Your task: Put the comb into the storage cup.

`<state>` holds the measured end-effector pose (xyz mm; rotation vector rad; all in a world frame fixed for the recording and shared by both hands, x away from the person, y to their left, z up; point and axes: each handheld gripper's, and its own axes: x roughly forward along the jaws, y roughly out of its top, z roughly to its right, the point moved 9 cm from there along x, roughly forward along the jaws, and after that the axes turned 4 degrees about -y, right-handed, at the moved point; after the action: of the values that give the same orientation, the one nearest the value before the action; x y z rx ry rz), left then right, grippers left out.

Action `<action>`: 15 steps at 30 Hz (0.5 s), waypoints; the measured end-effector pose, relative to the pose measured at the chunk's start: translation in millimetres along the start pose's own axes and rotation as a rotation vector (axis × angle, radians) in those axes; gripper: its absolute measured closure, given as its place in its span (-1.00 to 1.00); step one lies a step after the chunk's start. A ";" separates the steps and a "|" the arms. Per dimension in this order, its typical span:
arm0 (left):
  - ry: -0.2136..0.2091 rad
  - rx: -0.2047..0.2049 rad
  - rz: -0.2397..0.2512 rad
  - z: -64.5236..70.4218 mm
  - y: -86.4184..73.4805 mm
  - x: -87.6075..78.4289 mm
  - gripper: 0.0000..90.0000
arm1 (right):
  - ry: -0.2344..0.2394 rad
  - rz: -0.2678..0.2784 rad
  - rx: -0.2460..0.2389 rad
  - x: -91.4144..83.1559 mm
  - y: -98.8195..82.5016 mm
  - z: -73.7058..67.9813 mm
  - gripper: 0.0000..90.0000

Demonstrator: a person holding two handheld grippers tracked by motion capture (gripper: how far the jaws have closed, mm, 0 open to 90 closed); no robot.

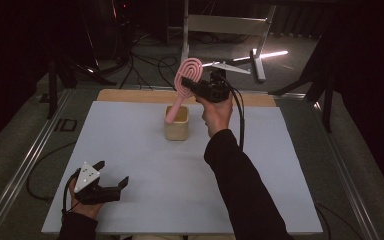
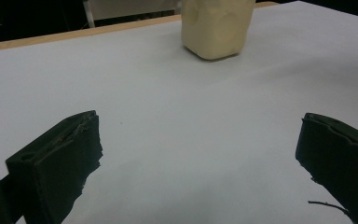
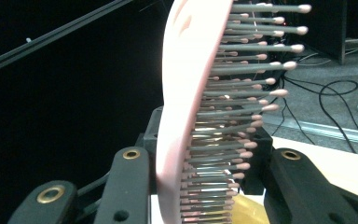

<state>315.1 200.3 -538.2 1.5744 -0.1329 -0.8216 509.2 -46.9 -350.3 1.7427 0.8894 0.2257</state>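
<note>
- The white table sits in a dark room.
- From above, the right gripper squeezes a pink hairbrush over the yellow cup.
- Up close, its bristles show.
- The left gripper is wide open, holding nothing.

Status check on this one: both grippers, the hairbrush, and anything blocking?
Right gripper shut on pink hairbrush, handle tip at the mouth of the cream cup. Left gripper open, low over the white table, holding nothing. Nothing in the way.
</note>
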 end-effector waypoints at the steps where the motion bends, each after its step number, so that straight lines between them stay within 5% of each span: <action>1: 0.000 0.000 0.000 0.1 0.0 0.0 -0.99 | -0.001 0.000 0.001 0.3 -0.1 0.5 0.41; 15: -0.001 0.003 -0.002 0.3 -0.2 0.3 -0.99 | -0.039 0.021 -0.003 0.9 -0.1 9.2 0.41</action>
<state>315.1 199.9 -538.5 1.5778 -0.1331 -0.8239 514.9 -53.1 -354.1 1.7483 0.8421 0.2058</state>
